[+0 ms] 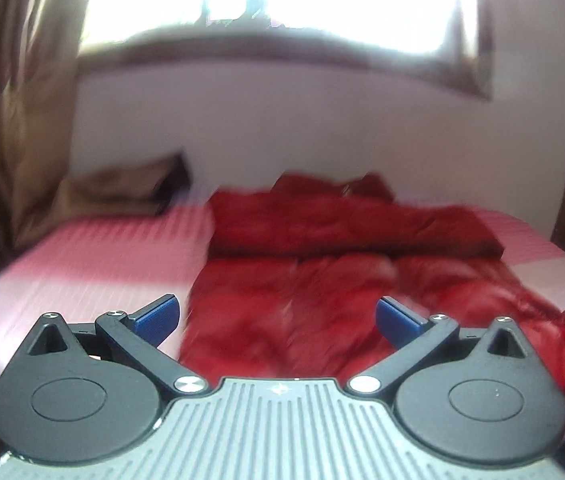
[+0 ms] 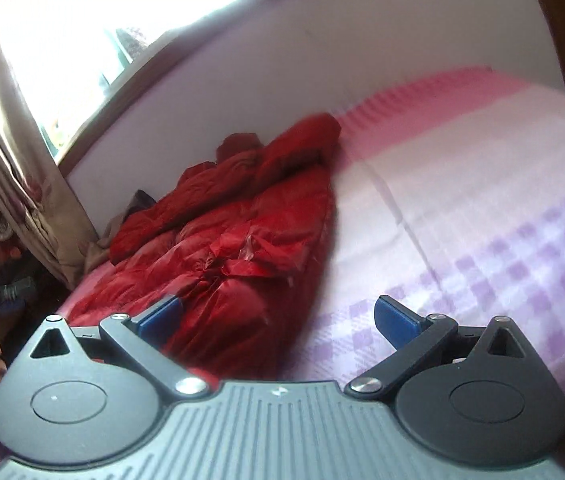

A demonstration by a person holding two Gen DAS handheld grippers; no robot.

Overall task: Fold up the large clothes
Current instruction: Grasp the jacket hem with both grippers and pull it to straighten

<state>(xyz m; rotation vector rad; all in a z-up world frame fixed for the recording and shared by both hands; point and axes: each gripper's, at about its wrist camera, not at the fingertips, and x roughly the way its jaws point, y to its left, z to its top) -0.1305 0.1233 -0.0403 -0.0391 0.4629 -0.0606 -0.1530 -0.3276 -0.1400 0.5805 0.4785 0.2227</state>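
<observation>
my left gripper (image 1: 278, 316) is spread wide and empty, and so is my right gripper (image 2: 278, 316). the red coat (image 1: 322, 276) lies on the bed (image 1: 82, 264) across the middle of the left view, and centre left in the right view, one sleeve seemingly laid across it. i judge i'm between folds; next each gripper needs an edge to pinch, likely the near hem.

Daylight entered from the window (image 1: 274, 4), which was overexposed to featureless white in both views and cast haze over the wall (image 1: 322, 128) below. Motion blur smeared the red jacket (image 1: 322, 264) and the striped bedsheet (image 2: 482, 208), while each gripper body stayed sharp. Fisheye distortion curved the curtain (image 1: 14, 80) and darkened the frame corners.
</observation>
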